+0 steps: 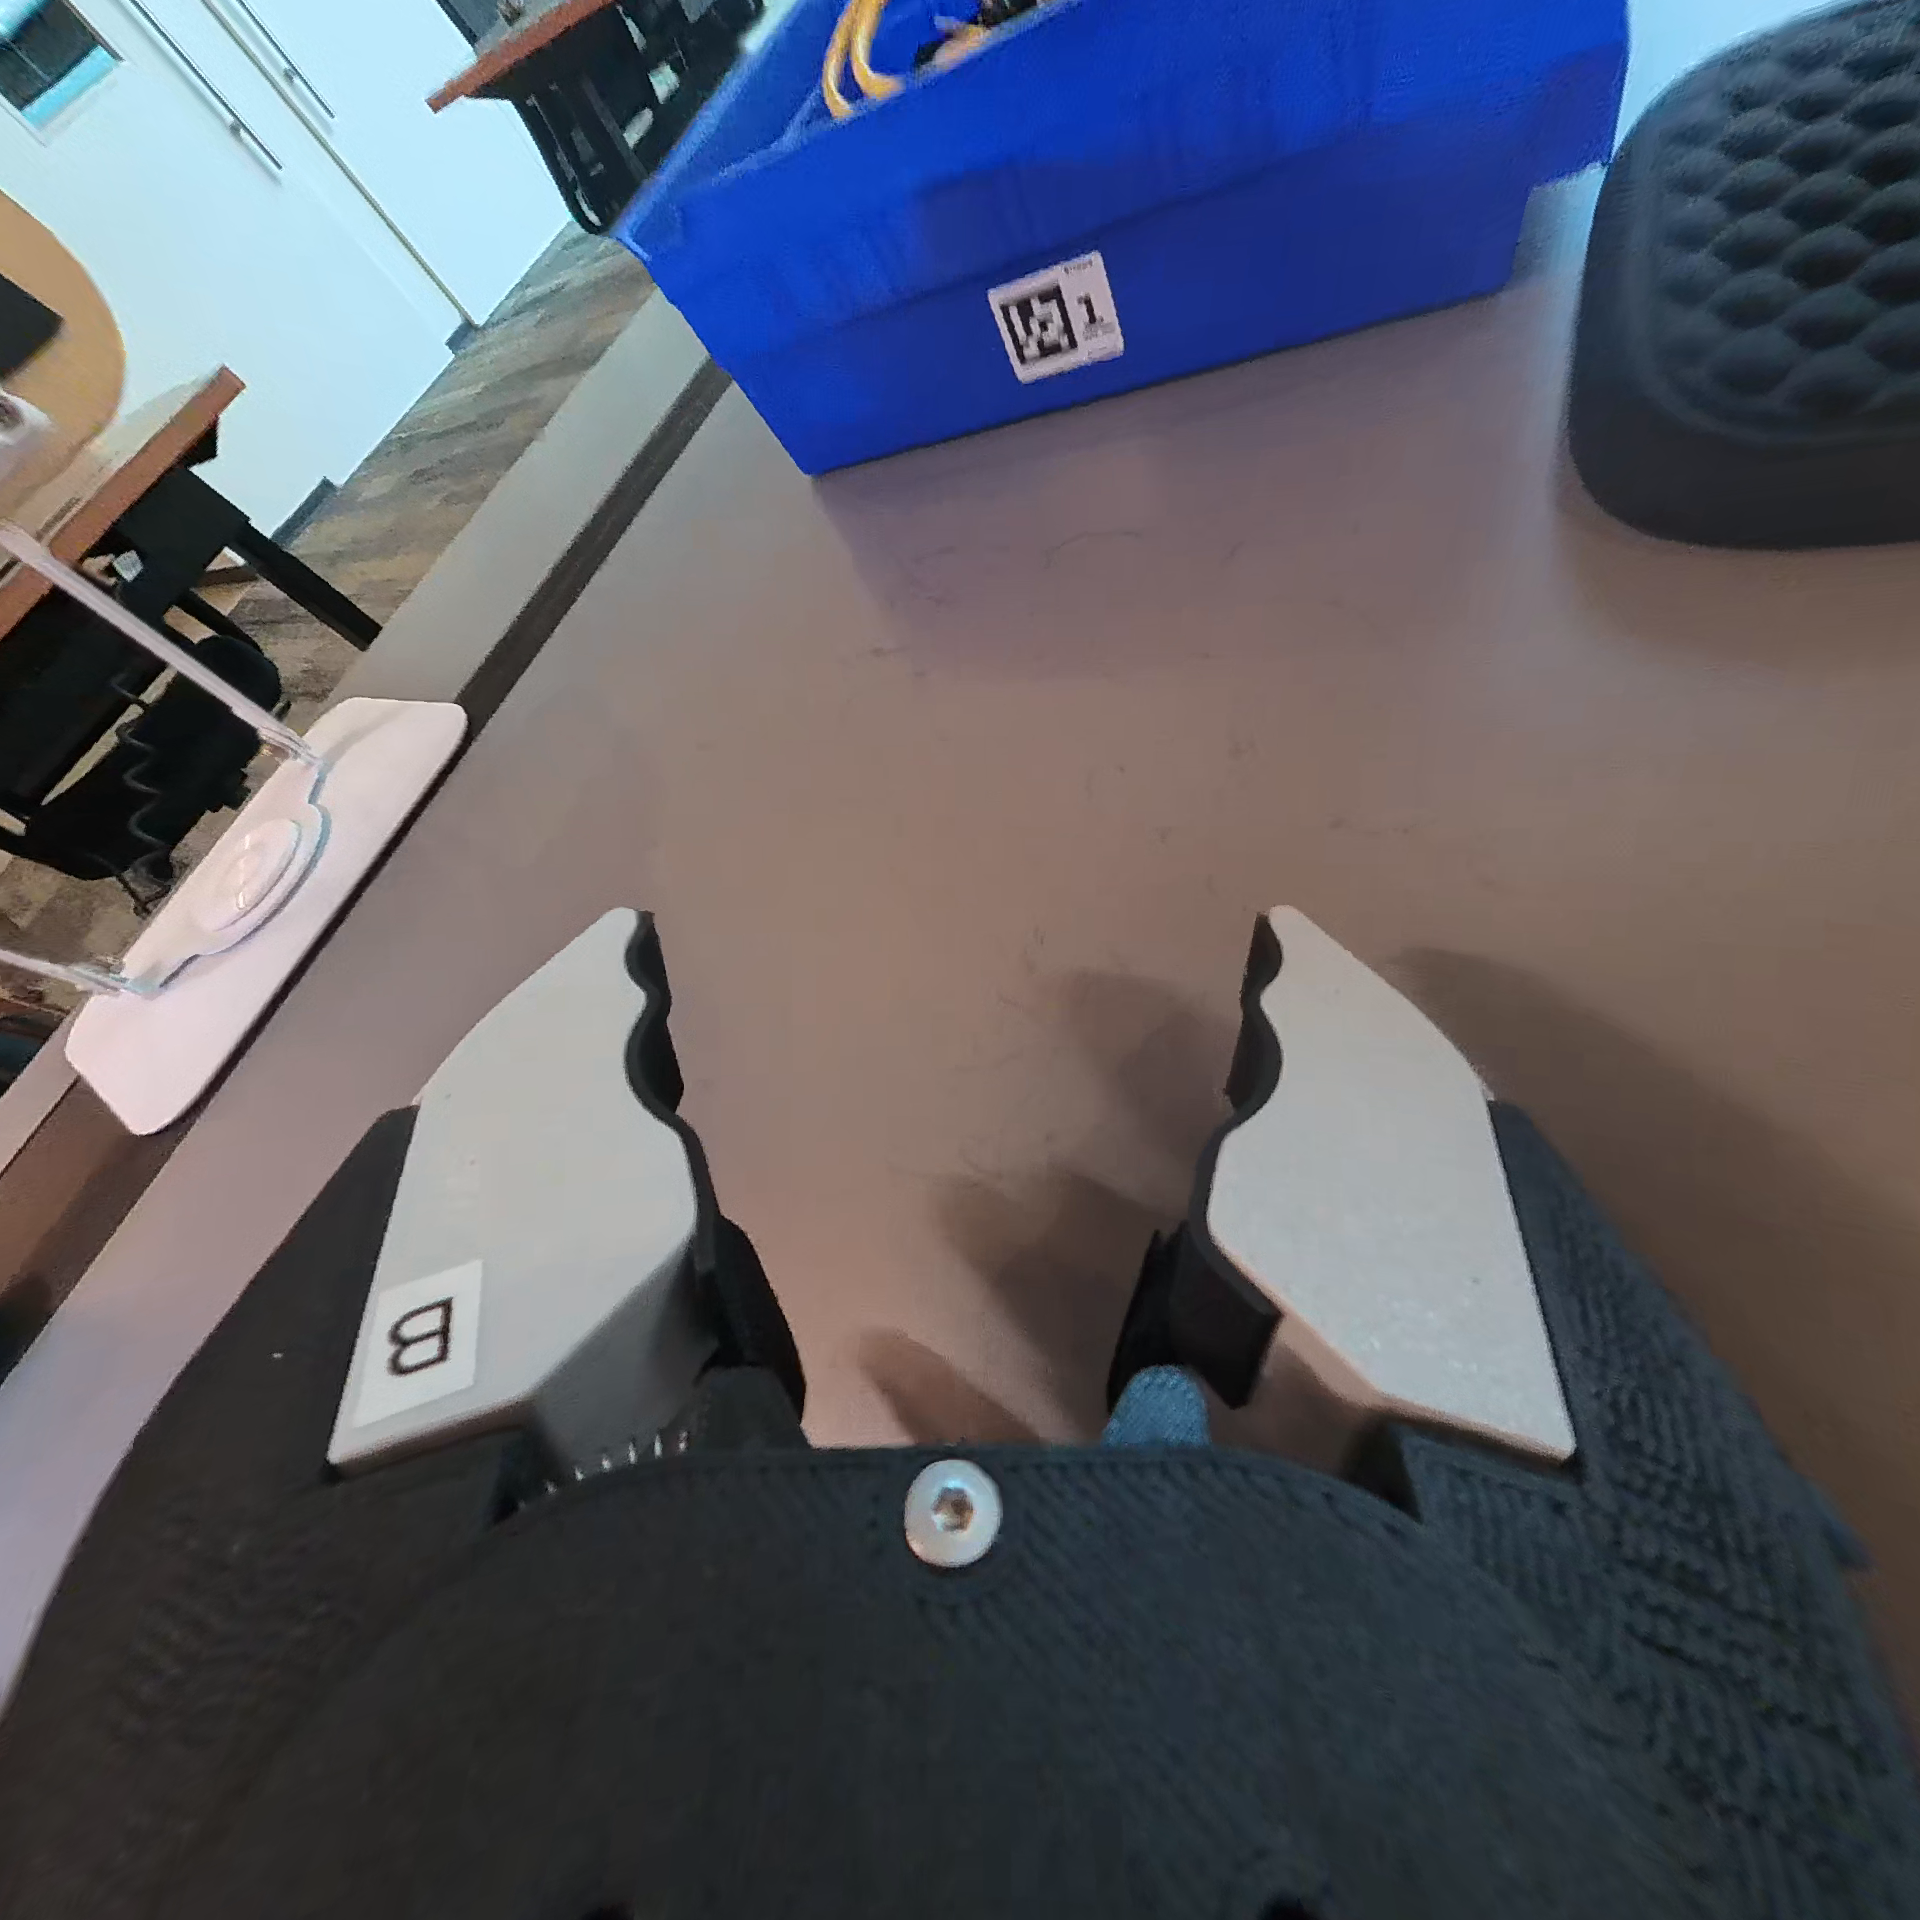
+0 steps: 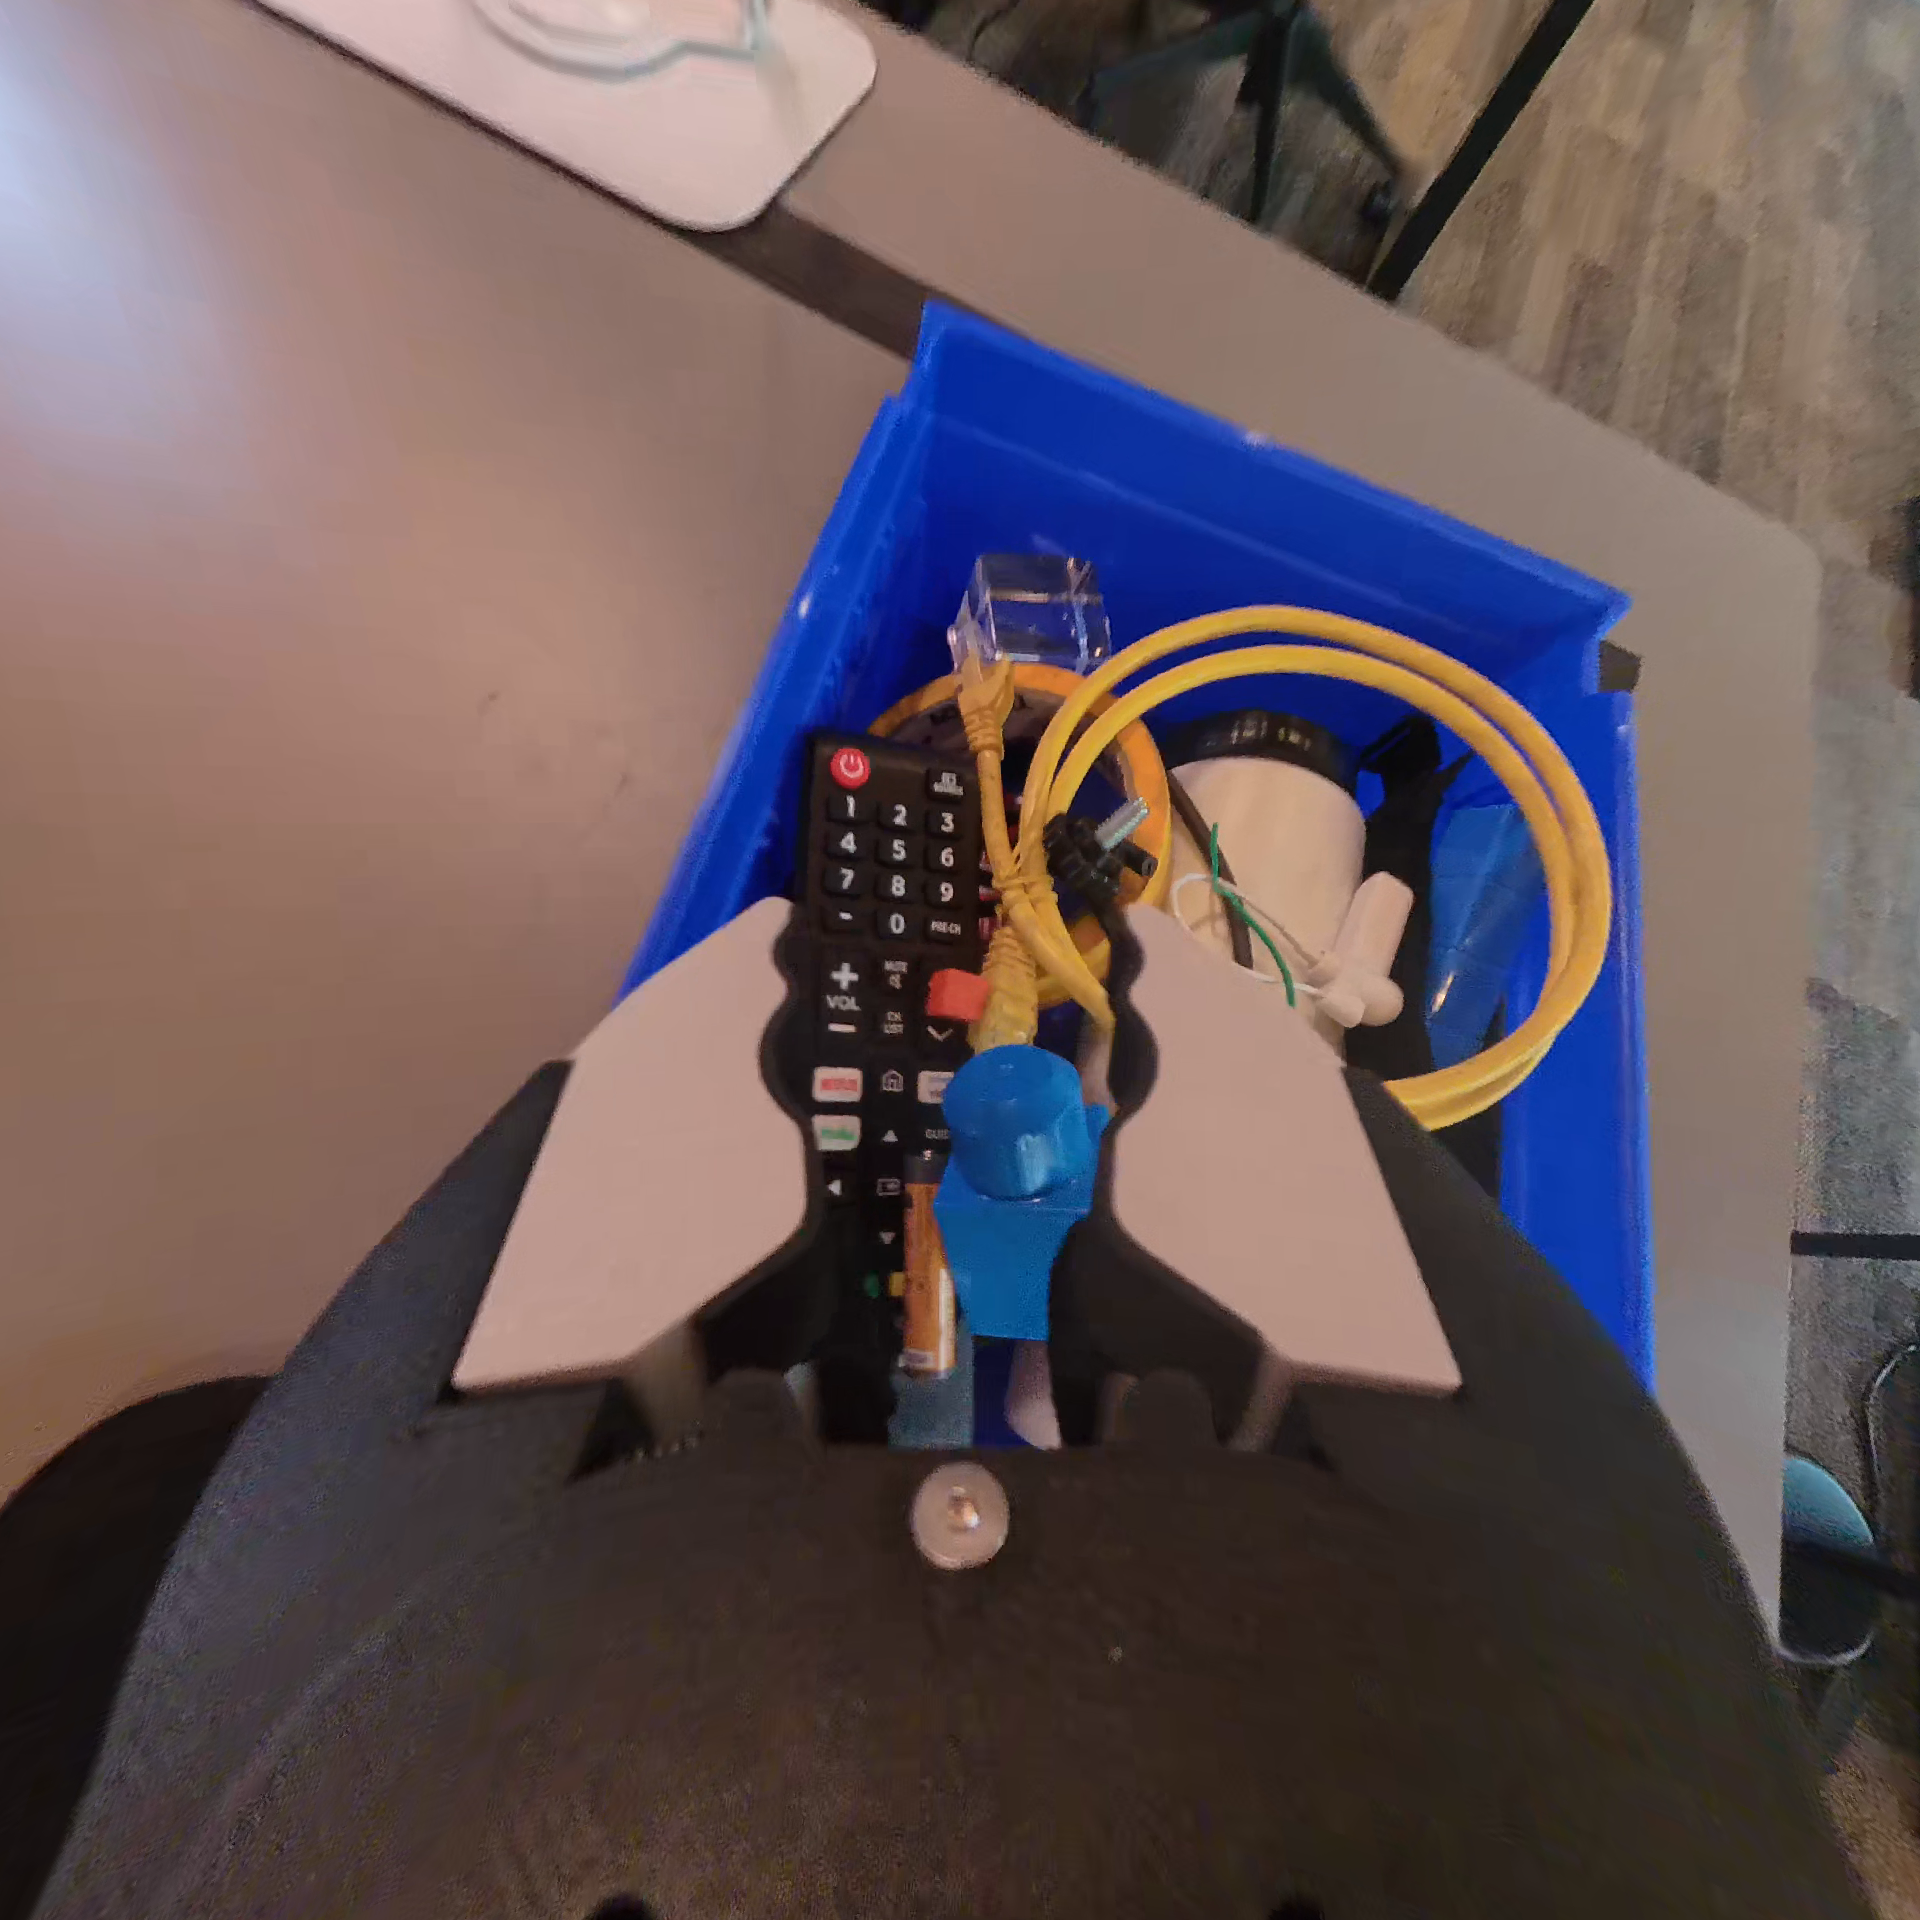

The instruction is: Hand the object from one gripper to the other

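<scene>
My left gripper (image 1: pixel 956 925) is open and empty, low over the bare brown table (image 1: pixel 1039 675). The blue bin (image 1: pixel 1143 208) stands ahead of it. My right gripper (image 2: pixel 961 925) is open and points down into the blue bin (image 2: pixel 1247 468). Between its fingers lie a black remote control (image 2: pixel 883 883), a blue knobbed plastic piece (image 2: pixel 1018 1195), a battery (image 2: pixel 925 1278) and one end of a coiled yellow cable (image 2: pixel 1507 779). The fingers do not press on any of them. I cannot tell how far above the objects the fingertips are.
The bin also holds a white cylinder (image 2: pixel 1278 842), a clear block (image 2: pixel 1029 608) and black straps. A black textured pad (image 1: pixel 1766 260) lies right of the bin. A white base with a clear stand (image 1: pixel 281 894) sits at the table's left edge.
</scene>
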`<state>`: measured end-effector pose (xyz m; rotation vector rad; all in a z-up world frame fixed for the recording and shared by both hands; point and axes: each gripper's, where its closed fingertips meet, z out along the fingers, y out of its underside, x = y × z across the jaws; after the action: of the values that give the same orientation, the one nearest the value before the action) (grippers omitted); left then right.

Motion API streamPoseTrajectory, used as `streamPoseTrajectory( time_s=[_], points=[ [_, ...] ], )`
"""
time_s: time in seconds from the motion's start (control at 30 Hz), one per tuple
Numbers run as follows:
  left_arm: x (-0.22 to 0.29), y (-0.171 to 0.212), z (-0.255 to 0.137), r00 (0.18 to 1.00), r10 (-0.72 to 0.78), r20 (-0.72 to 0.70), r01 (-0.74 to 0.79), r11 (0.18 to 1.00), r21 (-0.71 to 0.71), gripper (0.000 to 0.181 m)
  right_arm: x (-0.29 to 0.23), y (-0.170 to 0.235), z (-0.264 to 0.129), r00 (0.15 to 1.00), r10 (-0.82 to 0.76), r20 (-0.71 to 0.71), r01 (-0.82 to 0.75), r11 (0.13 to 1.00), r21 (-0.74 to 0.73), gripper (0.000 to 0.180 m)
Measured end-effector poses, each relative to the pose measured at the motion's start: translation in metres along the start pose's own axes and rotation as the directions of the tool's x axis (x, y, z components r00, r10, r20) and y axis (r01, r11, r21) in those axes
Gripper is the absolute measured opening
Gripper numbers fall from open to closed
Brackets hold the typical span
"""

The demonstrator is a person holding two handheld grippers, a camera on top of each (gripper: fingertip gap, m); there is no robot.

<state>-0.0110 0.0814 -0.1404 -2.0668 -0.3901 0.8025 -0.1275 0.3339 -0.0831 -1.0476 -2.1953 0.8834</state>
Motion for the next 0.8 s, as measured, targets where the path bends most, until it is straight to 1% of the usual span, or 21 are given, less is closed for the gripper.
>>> streamPoseTrajectory(
  time_s=[0.03, 0.1, 0.13, 0.2, 0.23, 0.3, 0.33, 0.37, 0.4, 0.43, 0.5, 0.57, 0.6, 0.63, 0.7, 0.73, 0.77, 0.8],
  points=[
    [-0.001, -0.005, -0.003, 1.000, -0.016, 0.008, 0.016, 1.000, 0.027, 0.104, -0.002, -0.004, -0.004, 1.000, 0.007, -0.013, -0.007, 1.000, 0.028, 0.064],
    [-0.008, -0.016, -0.016, 0.997, -0.053, 0.059, 0.049, 0.996, 0.075, 0.104, -0.013, -0.006, -0.014, 1.000, 0.015, -0.022, -0.013, 0.997, 0.076, 0.074],
    [-0.015, -0.022, -0.028, 0.989, -0.087, 0.118, 0.076, 0.992, 0.100, 0.103, -0.019, -0.005, -0.020, 0.999, 0.017, -0.034, -0.013, 0.995, 0.098, 0.079],
    [-0.030, -0.027, -0.061, 0.952, -0.184, 0.246, 0.145, 0.975, 0.168, 0.098, -0.029, 0.002, -0.034, 0.997, 0.021, -0.070, -0.011, 0.990, 0.138, 0.086],
    [-0.038, -0.024, -0.080, 0.919, -0.245, 0.310, 0.186, 0.961, 0.206, 0.094, -0.034, 0.007, -0.041, 0.996, 0.030, -0.088, -0.017, 0.988, 0.153, 0.086],
    [-0.052, -0.005, -0.108, 0.834, -0.364, 0.415, 0.282, 0.927, 0.247, 0.088, -0.044, 0.020, -0.050, 0.990, 0.070, -0.125, -0.048, 0.983, 0.175, 0.085],
    [-0.055, 0.011, -0.113, 0.807, -0.406, 0.428, 0.343, 0.913, 0.220, 0.086, -0.050, 0.028, -0.051, 0.988, 0.081, -0.134, -0.058, 0.984, 0.170, 0.083],
    [-0.056, 0.028, -0.111, 0.793, -0.433, 0.428, 0.402, 0.900, 0.167, 0.085, -0.056, 0.037, -0.049, 0.987, 0.080, -0.142, -0.059, 0.988, 0.146, 0.081],
    [-0.060, 0.033, -0.111, 0.797, -0.428, 0.427, 0.396, 0.903, 0.165, 0.077, -0.060, 0.048, -0.045, 0.985, 0.073, -0.155, -0.057, 0.993, 0.106, 0.080],
    [-0.069, 0.037, -0.115, 0.777, -0.427, 0.462, 0.398, 0.902, 0.165, 0.066, -0.064, 0.057, -0.039, 0.984, 0.065, -0.168, -0.054, 0.996, 0.066, 0.076],
    [-0.079, 0.043, -0.116, 0.775, -0.407, 0.483, 0.423, 0.903, 0.082, 0.061, -0.070, 0.068, -0.029, 0.981, 0.053, -0.186, -0.054, 0.999, 0.001, 0.067],
    [-0.086, 0.047, -0.117, 0.773, -0.407, 0.486, 0.458, 0.889, 0.016, 0.061, -0.073, 0.074, -0.019, 0.979, 0.048, -0.197, -0.058, 0.997, -0.043, 0.059],
    [-0.091, 0.051, -0.119, 0.760, -0.395, 0.517, 0.465, 0.885, -0.007, 0.062, -0.073, 0.076, -0.015, 0.978, 0.045, -0.204, -0.059, 0.996, -0.062, 0.055],
    [-0.095, 0.057, -0.122, 0.747, -0.377, 0.548, 0.469, 0.883, -0.031, 0.062, -0.075, 0.078, -0.012, 0.979, 0.043, -0.201, -0.060, 0.995, -0.078, 0.045],
    [-0.097, 0.069, -0.122, 0.728, -0.366, 0.580, 0.487, 0.871, -0.061, 0.064, -0.078, 0.076, -0.007, 0.978, 0.051, -0.204, -0.067, 0.995, -0.073, 0.029],
    [-0.096, 0.077, -0.121, 0.723, -0.360, 0.589, 0.495, 0.865, -0.079, 0.063, -0.079, 0.074, -0.006, 0.978, 0.054, -0.204, -0.067, 0.996, -0.057, 0.024],
    [-0.095, 0.087, -0.119, 0.724, -0.343, 0.598, 0.502, 0.857, -0.116, 0.059, -0.080, 0.072, -0.005, 0.979, 0.064, -0.192, -0.073, 0.996, -0.041, 0.020],
    [-0.093, 0.096, -0.117, 0.734, -0.321, 0.598, 0.499, 0.853, -0.154, 0.049, -0.081, 0.070, -0.004, 0.981, 0.074, -0.178, -0.080, 0.996, -0.030, 0.015]
  ],
)
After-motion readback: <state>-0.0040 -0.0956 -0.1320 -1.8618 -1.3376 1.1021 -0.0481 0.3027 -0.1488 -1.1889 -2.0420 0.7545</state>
